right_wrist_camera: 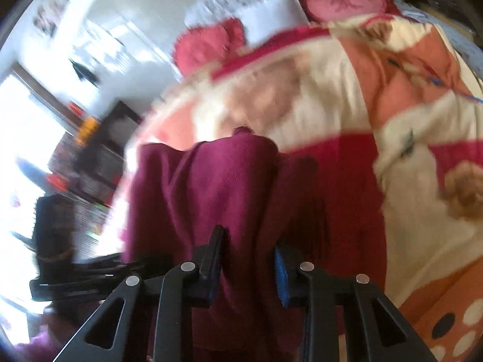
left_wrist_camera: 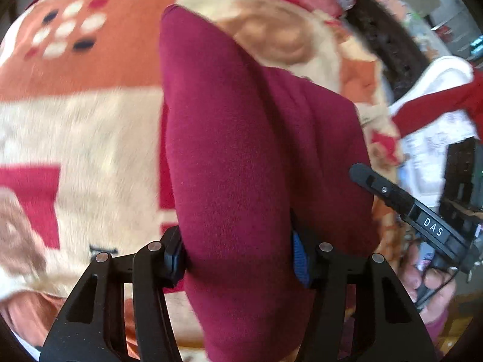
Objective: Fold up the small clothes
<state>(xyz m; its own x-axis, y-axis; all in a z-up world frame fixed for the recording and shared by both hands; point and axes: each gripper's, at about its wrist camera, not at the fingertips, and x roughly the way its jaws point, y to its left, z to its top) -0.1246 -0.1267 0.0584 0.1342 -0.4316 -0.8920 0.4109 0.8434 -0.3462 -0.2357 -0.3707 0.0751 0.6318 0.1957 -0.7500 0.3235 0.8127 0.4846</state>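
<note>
Left wrist view: my left gripper (left_wrist_camera: 238, 259), angled down, pinches a maroon garment (left_wrist_camera: 241, 150) above the patterned blanket (left_wrist_camera: 75, 120).
Right wrist view: my right gripper (right_wrist_camera: 249, 268) clamps the same cloth.
Only in left view: a hand (left_wrist_camera: 428, 283) holding the right tool.

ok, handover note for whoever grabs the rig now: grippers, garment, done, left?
Left hand-held gripper: shut on a thick bunch of the dark magenta knit garment.
Right hand-held gripper: shut on the same garment, another part of it.
Garment is held by both over the orange, cream and red patterned fleece blanket, bunched and hanging in loose folds.
Done: picked up. No neat fold visible.
Left: probably spread it flat on the blanket, then fold. Frames are blurred.
</note>
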